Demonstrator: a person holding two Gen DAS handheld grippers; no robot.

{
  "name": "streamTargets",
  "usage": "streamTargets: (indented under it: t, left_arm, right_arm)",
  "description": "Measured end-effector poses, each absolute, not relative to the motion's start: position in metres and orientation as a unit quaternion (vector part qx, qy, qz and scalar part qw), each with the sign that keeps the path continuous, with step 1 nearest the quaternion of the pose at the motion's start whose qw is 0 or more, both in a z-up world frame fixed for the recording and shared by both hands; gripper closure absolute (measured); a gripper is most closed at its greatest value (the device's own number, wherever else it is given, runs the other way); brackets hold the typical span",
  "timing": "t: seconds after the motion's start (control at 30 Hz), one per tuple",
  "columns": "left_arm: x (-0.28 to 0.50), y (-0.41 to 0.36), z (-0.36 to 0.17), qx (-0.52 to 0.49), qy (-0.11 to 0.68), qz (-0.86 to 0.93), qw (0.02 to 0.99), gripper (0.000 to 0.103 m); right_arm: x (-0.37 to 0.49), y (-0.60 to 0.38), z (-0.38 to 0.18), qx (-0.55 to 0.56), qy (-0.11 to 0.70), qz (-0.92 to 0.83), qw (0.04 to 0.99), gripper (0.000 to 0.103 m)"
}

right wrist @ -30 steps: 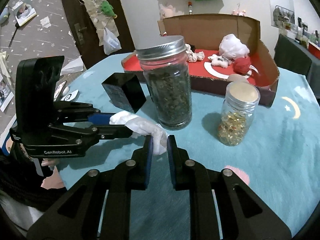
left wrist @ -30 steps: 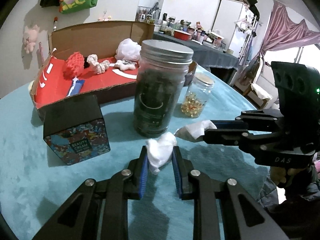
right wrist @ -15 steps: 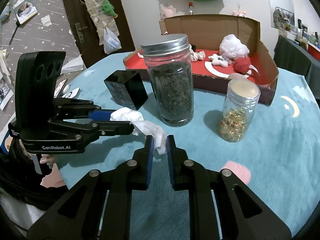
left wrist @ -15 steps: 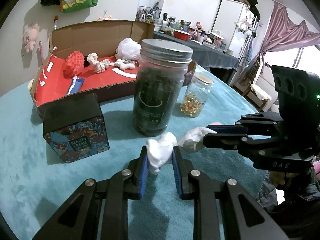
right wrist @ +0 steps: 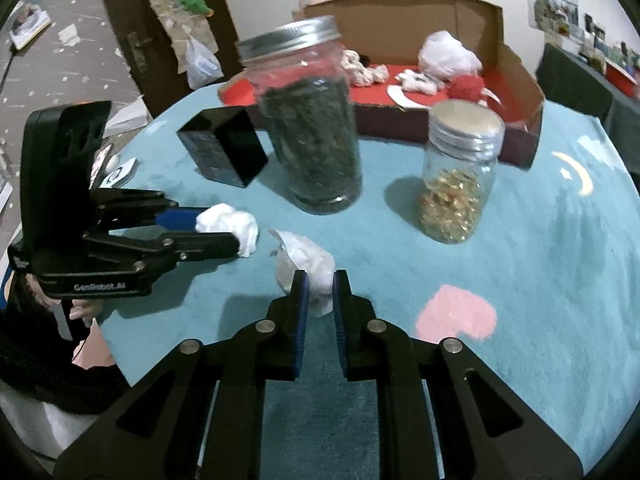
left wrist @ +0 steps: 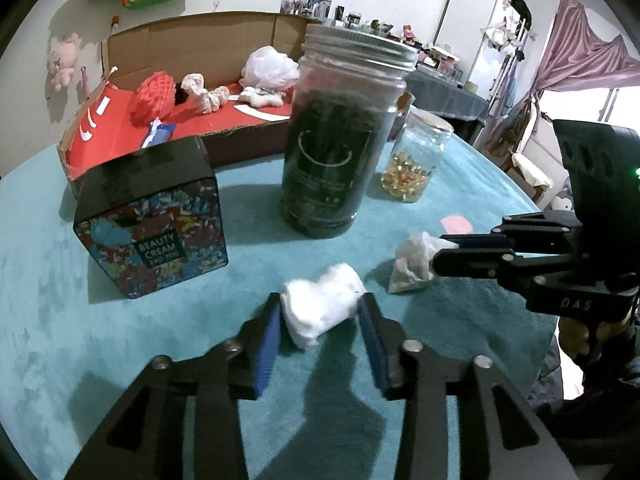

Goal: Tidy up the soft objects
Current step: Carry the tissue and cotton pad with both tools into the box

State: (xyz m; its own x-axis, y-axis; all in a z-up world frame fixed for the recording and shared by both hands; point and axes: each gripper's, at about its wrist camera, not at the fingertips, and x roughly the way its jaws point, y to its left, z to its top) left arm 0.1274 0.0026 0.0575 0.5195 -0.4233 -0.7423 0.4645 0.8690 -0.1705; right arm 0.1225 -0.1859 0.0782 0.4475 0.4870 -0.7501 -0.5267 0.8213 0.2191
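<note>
The left gripper (left wrist: 320,322) has just been opening its jaws, and the white wad (left wrist: 320,308) between them looks let go, or nearly so. It could roll away on the blue table cover (left wrist: 100,320), or stick to a blue pad and get dragged when the hand pulls back. The right gripper (right wrist: 318,294) is squeezed tight on the crumpled tissue (right wrist: 308,264). A thin pinch like that could slip or tear. The tall jar (left wrist: 340,136) stands close behind both (a bump could tip it). The wad is puffy and bright white, like a little pillow. The tissue is wrinkly and thin. Both are low over the cover, well apart from the cardboard box (left wrist: 192,44), where other soft things lie.
</note>
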Motion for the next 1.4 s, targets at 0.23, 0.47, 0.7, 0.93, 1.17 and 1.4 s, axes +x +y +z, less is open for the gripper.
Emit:
streamTargets:
  t: [0.23,0.47,0.7,0.93,1.17,1.4]
  left_arm:
    - [0.129,0.005,0.057,0.029,0.419,-0.248,0.873,0.047]
    - [0.133,0.002,0.056,0.035,0.418,-0.248,0.874,0.042]
    - [0.135,0.0,0.054,0.034,0.414,-0.253,0.874,0.071]
    - [0.124,-0.003,0.069,0.028,0.393,-0.27,0.879,0.076]
    - [0.12,-0.007,0.077,0.029,0.383,-0.28,0.88,0.076]
    - [0.118,0.007,0.075,0.019,0.39,-0.261,0.883,0.076]
  right_arm:
    - [0.124,-0.187,0.078,-0.023,0.429,0.282,0.858,0.023]
    - [0.121,-0.172,0.077,-0.047,0.416,0.276,0.865,0.02]
    - [0.114,-0.154,0.072,-0.094,0.402,0.28,0.867,0.066]
    - [0.114,-0.163,0.08,-0.056,0.39,0.297,0.87,0.085]
    - [0.119,-0.168,0.091,-0.041,0.381,0.293,0.876,0.085]
    - [0.118,-0.174,0.088,-0.035,0.388,0.286,0.876,0.085]
